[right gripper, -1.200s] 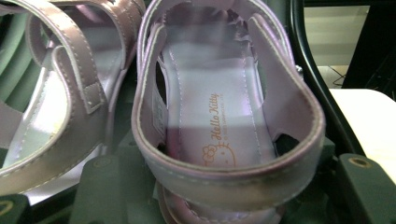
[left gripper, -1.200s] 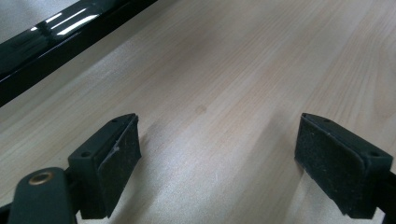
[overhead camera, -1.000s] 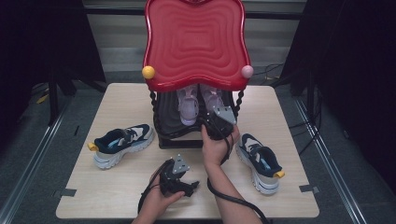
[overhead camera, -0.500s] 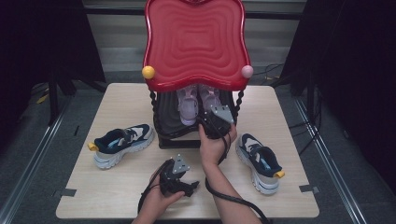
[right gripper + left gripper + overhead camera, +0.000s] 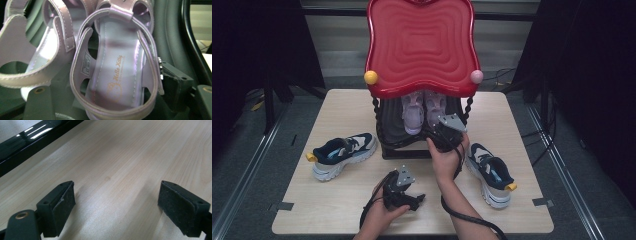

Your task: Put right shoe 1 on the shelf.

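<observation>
Nearest to us, the left gripper (image 5: 404, 192) rests low over the bare front of the table (image 5: 130, 157), its jaws spread wide with nothing but wood grain between them.

Farther in, the right gripper (image 5: 447, 131) reaches into the dark lower tier of the red stand (image 5: 421, 45). Its jaws have just been opening. We find the heel end of the right-hand lilac sandal (image 5: 117, 67) lying between them (a printed logo shows on its insole). The right pad sits just beside the buckle side of the heel strap; whether it touches we cannot tell. The left jaw stands off the strap. The second lilac sandal (image 5: 42, 50) lies alongside, outside the jaws.

Beyond, on the tabletop, one dark sneaker (image 5: 343, 154) sits left of the stand and the other sneaker (image 5: 491, 172) right of it.
</observation>
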A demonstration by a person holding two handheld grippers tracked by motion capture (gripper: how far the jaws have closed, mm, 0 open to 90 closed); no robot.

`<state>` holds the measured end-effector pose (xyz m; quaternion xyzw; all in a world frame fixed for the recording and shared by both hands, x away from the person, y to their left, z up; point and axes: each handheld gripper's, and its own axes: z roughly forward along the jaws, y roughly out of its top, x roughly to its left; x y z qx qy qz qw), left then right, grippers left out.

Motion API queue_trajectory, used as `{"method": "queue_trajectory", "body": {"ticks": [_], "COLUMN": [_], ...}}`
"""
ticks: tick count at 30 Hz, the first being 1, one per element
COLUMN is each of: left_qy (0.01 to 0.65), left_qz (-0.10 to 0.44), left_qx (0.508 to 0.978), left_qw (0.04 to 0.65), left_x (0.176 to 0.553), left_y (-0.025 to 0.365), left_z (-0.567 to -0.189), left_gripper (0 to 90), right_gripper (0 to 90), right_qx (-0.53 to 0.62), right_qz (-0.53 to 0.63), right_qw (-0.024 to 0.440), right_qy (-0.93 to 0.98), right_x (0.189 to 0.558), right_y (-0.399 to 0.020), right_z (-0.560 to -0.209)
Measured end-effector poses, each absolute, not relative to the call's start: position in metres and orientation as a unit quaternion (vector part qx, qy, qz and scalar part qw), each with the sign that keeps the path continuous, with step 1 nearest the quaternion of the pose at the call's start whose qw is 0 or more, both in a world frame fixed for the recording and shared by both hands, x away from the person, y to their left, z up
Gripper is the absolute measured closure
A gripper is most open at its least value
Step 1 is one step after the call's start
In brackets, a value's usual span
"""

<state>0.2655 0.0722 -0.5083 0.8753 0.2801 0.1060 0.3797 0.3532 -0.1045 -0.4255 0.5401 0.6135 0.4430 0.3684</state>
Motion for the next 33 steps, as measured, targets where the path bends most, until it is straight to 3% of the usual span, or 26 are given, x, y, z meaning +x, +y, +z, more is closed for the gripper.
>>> {"method": "queue_trajectory", "body": {"ticks": [13,15,17,33], "left_qy": [0.28,0.28,0.28,0.278], "left_qz": [0.106,0.106,0.106,0.106], "left_qx": [0.875,0.875,0.875,0.877], "left_qw": [0.38,0.38,0.38,0.378], "left_x": [0.265,0.265,0.265,0.266], "left_y": [0.072,0.072,0.072,0.073], "left_z": [-0.508,-0.508,-0.508,-0.508], "left_gripper": [13.6,13.6,13.6,13.5], "right_gripper": [23.7,26.0,34.7,39.6], "right_qx": [0.51,0.51,0.508,0.526], "right_qz": [0.43,0.434,0.443,0.456], "right_qw": [0.353,0.345,0.335,0.331], "right_qy": [0.656,0.658,0.658,0.637], "right_x": [0.341,0.341,0.34,0.344], "right_y": [-0.121,-0.122,-0.122,-0.117], "right_z": [-0.433,-0.434,-0.435,-0.431]}}
